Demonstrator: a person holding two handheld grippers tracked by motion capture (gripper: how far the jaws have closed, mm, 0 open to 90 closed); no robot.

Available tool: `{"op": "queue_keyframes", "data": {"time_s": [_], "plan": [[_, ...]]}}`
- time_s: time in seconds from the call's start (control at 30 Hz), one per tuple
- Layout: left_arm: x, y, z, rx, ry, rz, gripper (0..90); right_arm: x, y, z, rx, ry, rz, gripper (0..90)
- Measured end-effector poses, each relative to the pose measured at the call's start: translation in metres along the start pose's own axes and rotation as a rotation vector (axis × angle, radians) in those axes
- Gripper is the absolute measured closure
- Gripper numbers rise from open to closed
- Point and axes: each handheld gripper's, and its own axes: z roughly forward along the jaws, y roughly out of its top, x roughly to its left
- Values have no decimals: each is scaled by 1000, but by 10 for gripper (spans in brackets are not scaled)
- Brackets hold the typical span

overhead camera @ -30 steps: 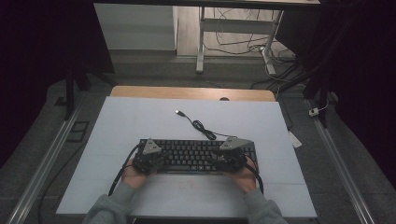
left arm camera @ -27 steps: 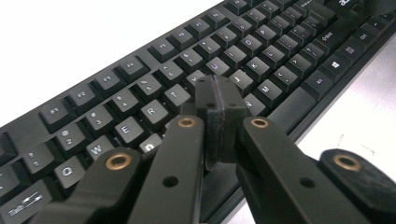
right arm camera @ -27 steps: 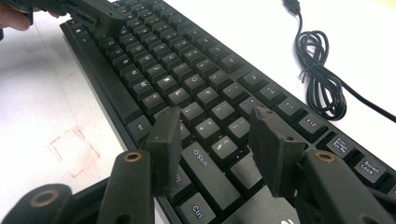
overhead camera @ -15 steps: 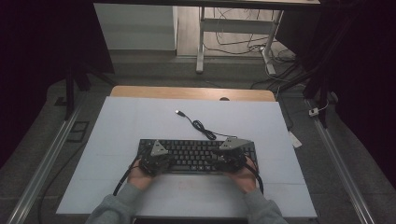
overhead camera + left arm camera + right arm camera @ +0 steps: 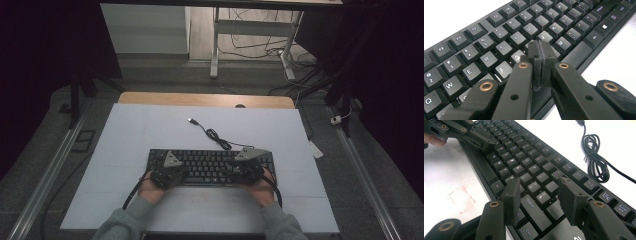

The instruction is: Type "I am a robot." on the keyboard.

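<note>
A black keyboard (image 5: pixel 210 167) lies on the white table top (image 5: pixel 150 135), near the front edge. Its black cable (image 5: pixel 216 136) runs back in a small coil to a loose USB plug (image 5: pixel 191 120). My left gripper (image 5: pixel 169 175) is over the keyboard's left half. In the left gripper view its jaws are shut with nothing between them, and the left gripper (image 5: pixel 539 48) points at the keys between G and J (image 5: pixel 517 57). My right gripper (image 5: pixel 245 169) hovers over the right half. The right gripper (image 5: pixel 539 187) stands open above the Shift key (image 5: pixel 534 210). The left gripper (image 5: pixel 477 137) also shows at the far end.
A faint red square (image 5: pixel 461 200) is drawn on the white top in front of the keyboard. A wooden strip (image 5: pixel 205 99) edges the table's back. A white tag (image 5: pixel 315 149) hangs off the right side. Metal rails (image 5: pixel 47 170) flank the table.
The left gripper has shifted a little to the right along the keyboard. The right gripper has stayed where it was.
</note>
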Motion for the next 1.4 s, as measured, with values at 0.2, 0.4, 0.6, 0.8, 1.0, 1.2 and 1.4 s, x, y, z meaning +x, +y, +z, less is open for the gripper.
{"op": "queue_keyframes", "data": {"time_s": [0.2, 0.4, 0.6, 0.8, 1.0, 1.2, 1.4], "plan": [[0, -1, 2, 13, -8, -3, 882, 0, 0, 0, 0, -3, 0, 529], [0, 0, -2, -13, 1, -5, 882, 1, 1, 0, -10, 1, -4, 530], [9, 2, -23, -88, 6, -45, 854, 1, 2, -3, -21, 0, -5, 529], [23, -1, -40, -115, 12, -86, 681, -1, 2, -5, -29, -6, -2, 529], [32, -3, -46, -114, 39, -114, 478, -1, 2, -4, -25, -6, -2, 528], [40, -6, -51, -89, 38, -122, 403, -2, 2, -6, -34, -8, -2, 529], [46, -9, -55, -73, 37, -131, 370, -2, 2, -6, -33, -11, 0, 528]]}}
